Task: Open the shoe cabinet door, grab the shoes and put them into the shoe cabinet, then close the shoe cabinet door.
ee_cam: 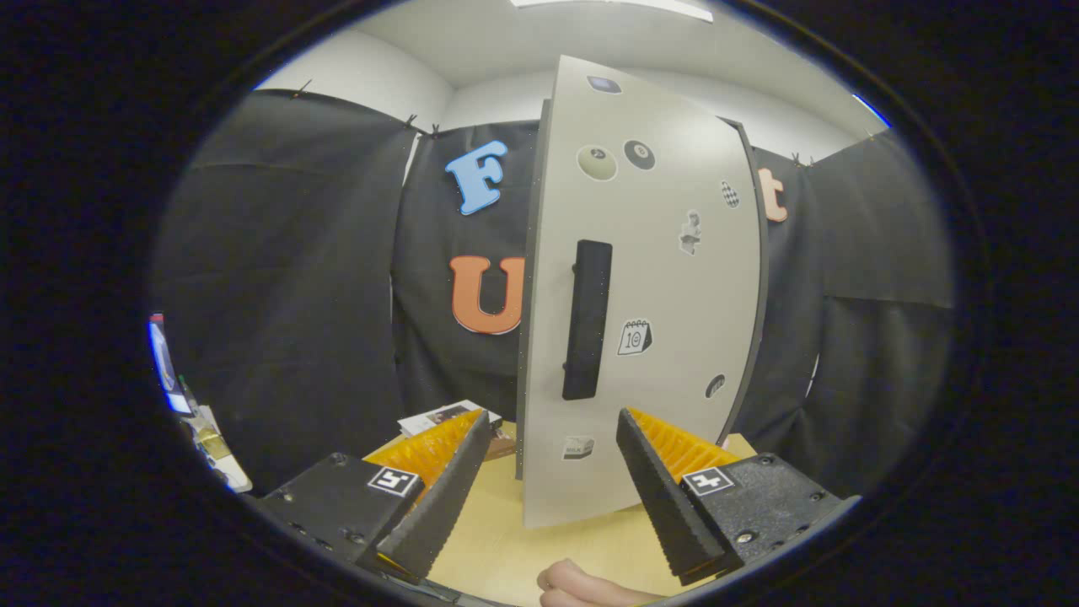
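Apparently early or late in the task; hard to fix which. The shoe cabinet door (649, 287) stands just ahead of the hand-held gripper (552, 459), seen at a slant, its near edge toward the left finger. Whether it is shut or a little ajar I cannot tell; the cabinet's inside is hidden. No shoes to place from here, so whether they are already stowed stays open.

Gripper fingers spread wide apart, clamped on nothing. The door's lower part sits between them; the dark vertical handle (587, 319) lies just beyond the fingertips, untouched.

Judgement: a reach for the handle looks like the step in hand, either to pull the door open or to finish closing it.

Surface: pale wood tabletop (497, 539), bare under the fingers. A person's hand (582, 586) rests on it near the camera. Some printed paper (442, 415) lies left of the door, behind the left finger.

Door face carries several small stickers. Room: black cloth wall (287, 295) around the booth, white walls and ceiling above.
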A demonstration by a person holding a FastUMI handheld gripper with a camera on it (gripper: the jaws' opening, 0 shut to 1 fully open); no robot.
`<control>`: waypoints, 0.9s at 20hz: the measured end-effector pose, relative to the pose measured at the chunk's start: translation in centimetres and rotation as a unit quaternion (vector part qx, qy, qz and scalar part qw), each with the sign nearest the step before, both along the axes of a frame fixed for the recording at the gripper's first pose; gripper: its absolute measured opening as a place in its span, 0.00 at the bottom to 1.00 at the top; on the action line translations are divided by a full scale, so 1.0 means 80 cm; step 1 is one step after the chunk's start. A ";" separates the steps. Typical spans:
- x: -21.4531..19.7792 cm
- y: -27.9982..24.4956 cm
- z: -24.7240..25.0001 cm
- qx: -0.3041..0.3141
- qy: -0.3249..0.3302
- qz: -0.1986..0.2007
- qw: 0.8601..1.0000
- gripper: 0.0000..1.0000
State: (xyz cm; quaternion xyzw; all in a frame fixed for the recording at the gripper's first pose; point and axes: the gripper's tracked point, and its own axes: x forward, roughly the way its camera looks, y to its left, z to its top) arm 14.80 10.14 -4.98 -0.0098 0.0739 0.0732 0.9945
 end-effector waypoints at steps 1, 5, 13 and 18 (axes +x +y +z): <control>-0.011 -0.009 0.000 0.007 -0.004 -0.009 1.000 0.99; -0.039 -0.034 0.012 0.017 -0.030 -0.048 0.998 0.99; -0.130 -0.067 0.018 0.039 -0.062 -0.014 0.997 0.98; -0.174 -0.082 0.045 0.024 -0.126 -0.007 0.992 0.98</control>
